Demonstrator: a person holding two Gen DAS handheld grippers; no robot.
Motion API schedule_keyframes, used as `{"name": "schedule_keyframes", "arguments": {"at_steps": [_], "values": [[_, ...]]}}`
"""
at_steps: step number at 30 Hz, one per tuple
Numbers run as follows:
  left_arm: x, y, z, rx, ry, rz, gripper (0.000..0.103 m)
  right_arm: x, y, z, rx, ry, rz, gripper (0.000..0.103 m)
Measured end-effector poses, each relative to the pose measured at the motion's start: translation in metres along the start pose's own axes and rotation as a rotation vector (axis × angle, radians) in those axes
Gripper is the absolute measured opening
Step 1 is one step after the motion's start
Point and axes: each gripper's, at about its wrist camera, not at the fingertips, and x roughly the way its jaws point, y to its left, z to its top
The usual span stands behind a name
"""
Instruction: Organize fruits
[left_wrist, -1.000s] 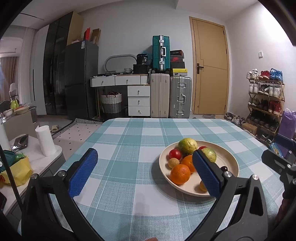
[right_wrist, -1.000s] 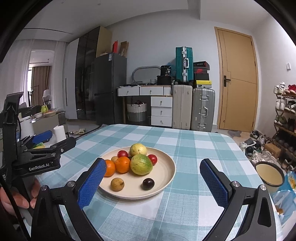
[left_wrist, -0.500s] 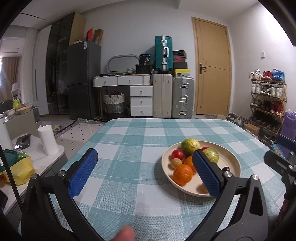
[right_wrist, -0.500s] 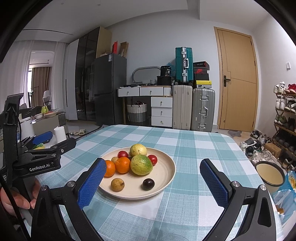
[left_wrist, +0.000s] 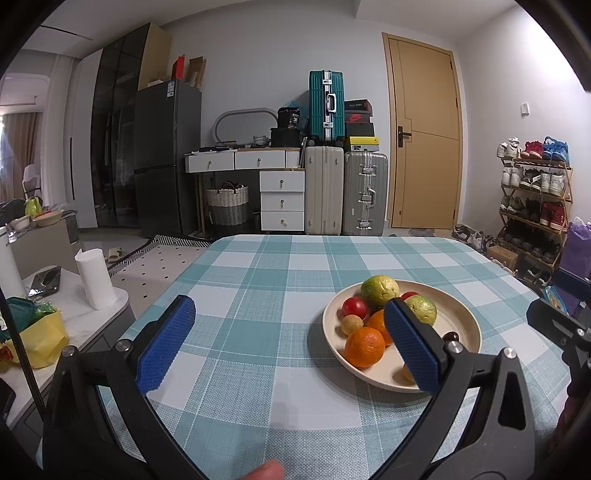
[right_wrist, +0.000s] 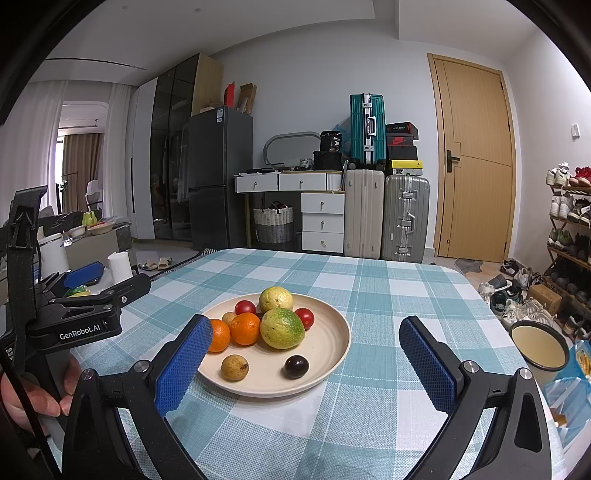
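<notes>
A: Left tongs (left_wrist: 288, 343)?
B: Spread wide, nothing held, low over the table (left_wrist: 258, 273). Fingertip poking in at 6 o'clock edge of left cam.

A: Right tongs (right_wrist: 306, 363)?
B: Also wide apart, empty, above table w/ plate (right_wrist: 332, 350) between the blue pads. Hand (right_wrist: 22, 398) at 8 o'clock, gripping the other tool's handle.

A: Fruit, nearest first?
B: All on the plate. Brown round one (right_wrist: 235, 367) & dark plum (right_wrist: 296, 366) at near rim, approx 6 o'clock. Then two oranges (right_wrist: 245, 328) side by side toward 9, left one partly behind the pad. Big green-yellow citrus (right_wrist: 282, 328) at centre, touching the right orange. Small tan fruit (right_wrist: 229, 317) tucked behind oranges. Red tomato (right_wrist: 305, 318) at 2 o'clock, another red one (right_wrist: 245, 307) at 11, yellow-green fruit (right_wrist: 276, 299) at 12, far rim.

A: Beyond?
B: Checked cloth running to far edge of table. Cream bowl (right_wrist: 539, 345) off table at 3 o'clock. Suitcases (right_wrist: 384, 218) and door (right_wrist: 474, 158) at back wall.
</notes>
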Motion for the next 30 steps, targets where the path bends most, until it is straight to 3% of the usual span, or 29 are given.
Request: {"name": "schedule_keyframes", "arguments": {"at_steps": [30], "values": [[0.0055, 0.0005, -0.0021, 0.008, 0.002, -0.018, 0.102, 0.0003, -0.0006, -0.0003, 0.0, 0.0, 0.0, 0.103]]}}
